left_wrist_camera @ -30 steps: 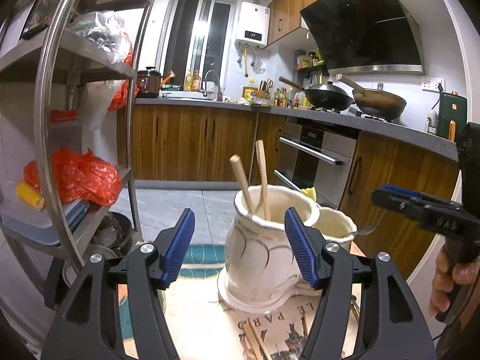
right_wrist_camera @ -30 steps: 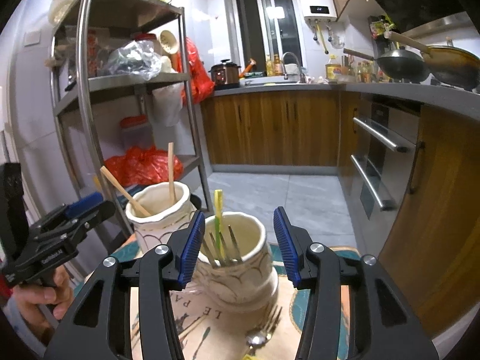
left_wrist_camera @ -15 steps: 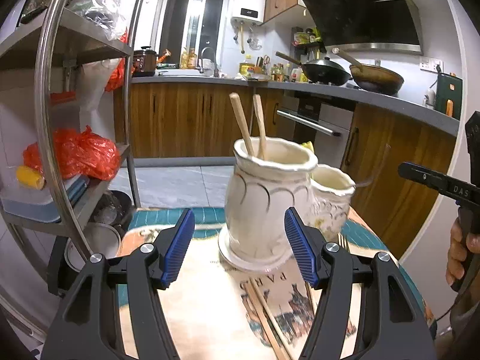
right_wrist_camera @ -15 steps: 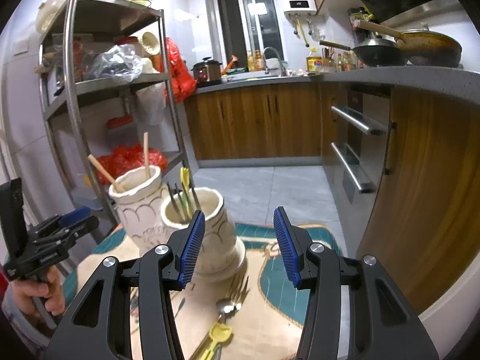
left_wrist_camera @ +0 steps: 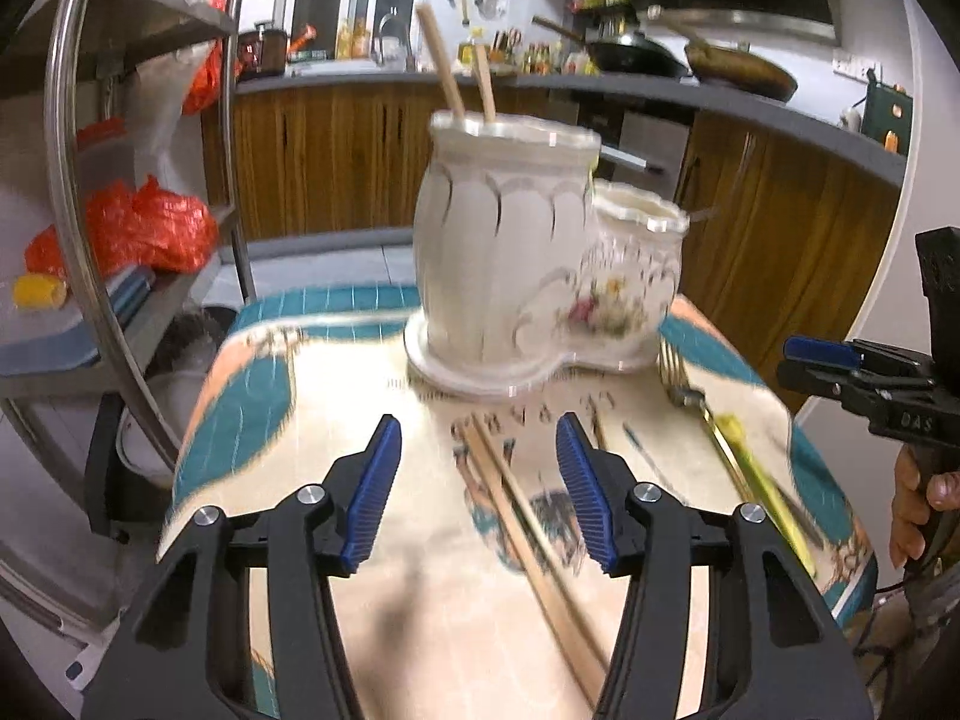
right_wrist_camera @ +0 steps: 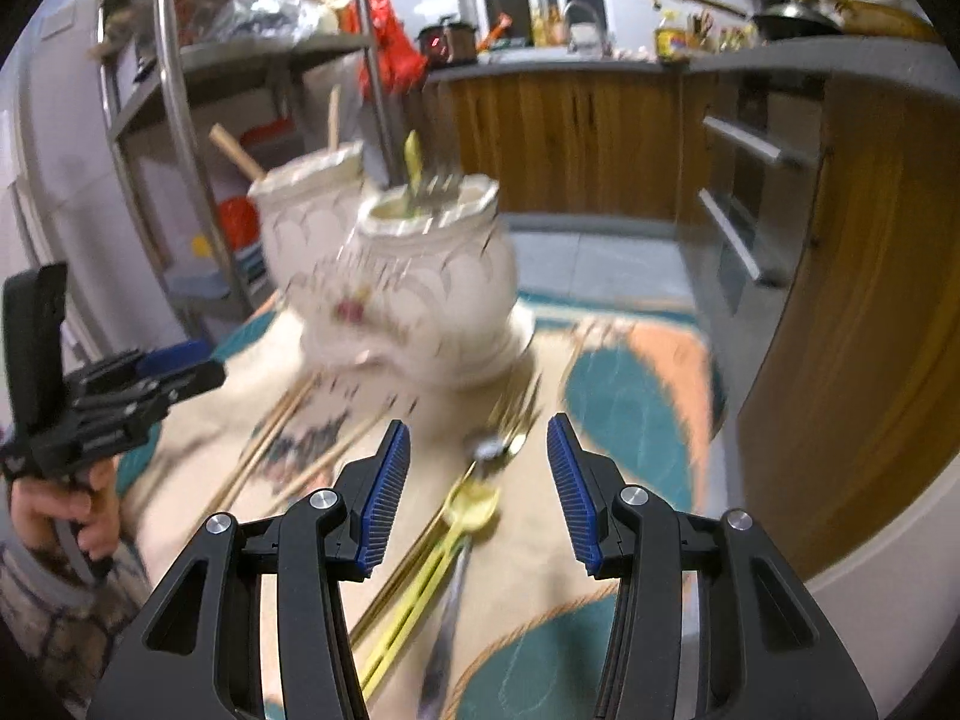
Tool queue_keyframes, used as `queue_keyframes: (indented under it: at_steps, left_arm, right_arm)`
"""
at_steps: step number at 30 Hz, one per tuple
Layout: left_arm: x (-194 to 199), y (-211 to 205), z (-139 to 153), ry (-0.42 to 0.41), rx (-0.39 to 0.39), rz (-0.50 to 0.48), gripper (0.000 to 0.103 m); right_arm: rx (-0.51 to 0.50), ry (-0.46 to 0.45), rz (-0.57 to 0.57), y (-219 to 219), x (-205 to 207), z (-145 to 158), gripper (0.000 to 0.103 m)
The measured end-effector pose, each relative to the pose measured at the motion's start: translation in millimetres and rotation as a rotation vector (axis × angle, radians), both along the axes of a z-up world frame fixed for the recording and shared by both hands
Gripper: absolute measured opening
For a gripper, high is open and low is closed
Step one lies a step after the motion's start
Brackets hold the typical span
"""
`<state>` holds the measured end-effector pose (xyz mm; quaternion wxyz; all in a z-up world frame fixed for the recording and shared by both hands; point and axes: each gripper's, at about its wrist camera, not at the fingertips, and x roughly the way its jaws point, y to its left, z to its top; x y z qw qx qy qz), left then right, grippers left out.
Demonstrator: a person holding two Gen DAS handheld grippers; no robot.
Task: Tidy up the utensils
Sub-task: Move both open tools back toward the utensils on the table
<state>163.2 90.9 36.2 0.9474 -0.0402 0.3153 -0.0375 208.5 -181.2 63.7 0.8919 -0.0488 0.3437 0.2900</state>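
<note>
On the patterned tablecloth (left_wrist_camera: 420, 630), loose chopsticks (left_wrist_camera: 528, 540) are lying before the two-pot ceramic holder (left_wrist_camera: 504, 258) as the empty left gripper (left_wrist_camera: 477, 492) is closing (right gripper (right_wrist_camera: 479, 489) open, empty), calling for centring both sticks between the pads.

Indoor light is warm and fairly dim; both views bend hard at the edges, with black corners; motion blur smears the jars (left_wrist_camera: 510, 240) and the cloth (left_wrist_camera: 420, 618), worst in the right view; the fingers (right_wrist_camera: 384, 498) near the lens stay sharp; a soft shadow lies on the near cloth; glare streaks the rack (left_wrist_camera: 60, 192) at left.
</note>
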Motion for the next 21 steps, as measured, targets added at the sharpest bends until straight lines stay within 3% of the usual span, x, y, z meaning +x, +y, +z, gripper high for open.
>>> queue_keyframes:
  at_steps: [4,11,18,21]
  left_arm:
    - [-4,-2,-14,0.056,-0.003,-0.017,0.048]
    - [-2,-9,-29,0.125,0.016,-0.033,0.043]
    - [0,-13,-35,0.156,0.029,-0.048,0.034]
    - [-1,-13,-34,0.157,0.025,-0.055,0.027]
  right_arm:
    - [-0.051,0.06,0.037,10,-12,-19,0.05]
    - [-0.109,0.087,0.067,16,-25,-34,0.049]
    - [-0.117,0.105,0.08,17,-22,-38,0.026]
    - [-0.107,0.109,0.083,15,-19,-37,0.02]
